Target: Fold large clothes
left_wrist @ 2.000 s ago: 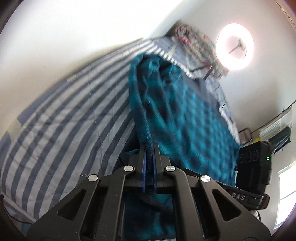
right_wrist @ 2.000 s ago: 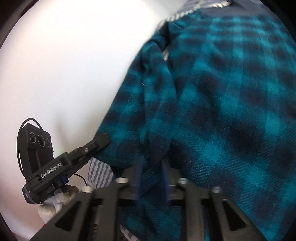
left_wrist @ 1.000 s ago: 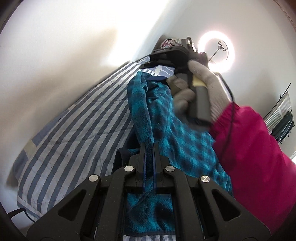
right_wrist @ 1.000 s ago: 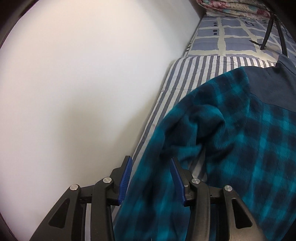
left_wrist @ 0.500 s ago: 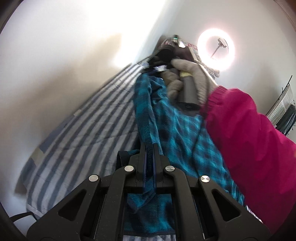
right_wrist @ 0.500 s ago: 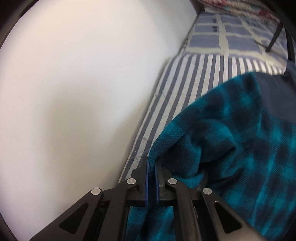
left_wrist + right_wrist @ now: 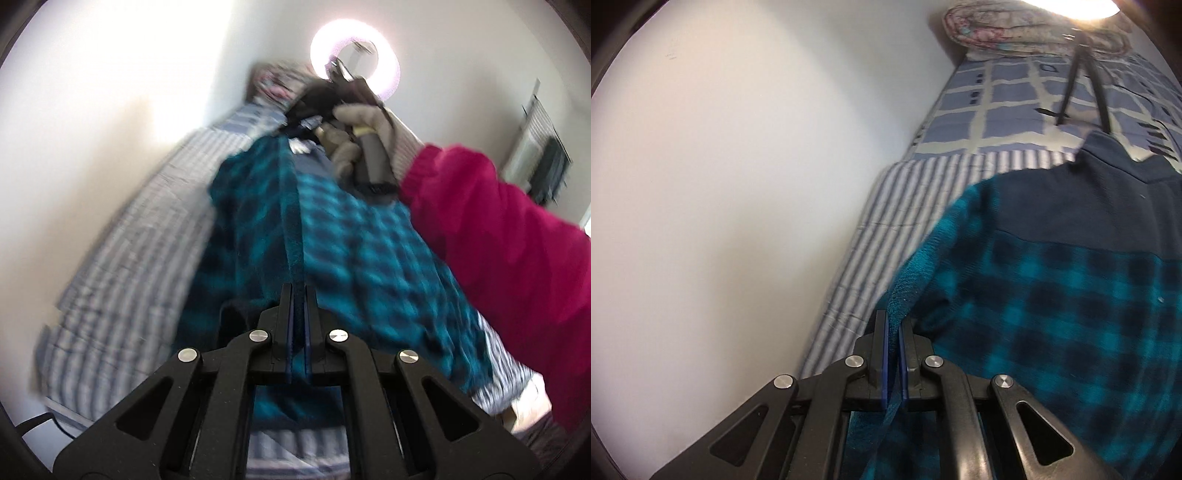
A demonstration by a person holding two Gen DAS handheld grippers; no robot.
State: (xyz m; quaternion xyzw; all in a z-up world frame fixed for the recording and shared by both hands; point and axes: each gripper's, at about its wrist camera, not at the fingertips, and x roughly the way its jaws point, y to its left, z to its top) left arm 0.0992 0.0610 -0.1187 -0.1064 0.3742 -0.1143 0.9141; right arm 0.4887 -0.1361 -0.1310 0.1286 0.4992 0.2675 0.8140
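A bed point(image 7: 886, 236) covered by a blue-and-white striped sheet is set against a plain white wall point(image 7: 738, 184). A blue checked cover point(image 7: 1008, 99) is spread at its far end, with a rolled floral quilt point(image 7: 1015, 26) beyond it. A lit ring light point(image 7: 355, 66) is seen by the far wall, its black stand legs point(image 7: 1071, 88) over the checked cover. A rack point(image 7: 543, 147) is blurred at right.

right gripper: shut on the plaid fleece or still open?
Shut on it. The right gripper has its blue pads pinched together on an edge of the teal-and-navy plaid fleece garment; the fabric runs between the jaws and hangs below them.
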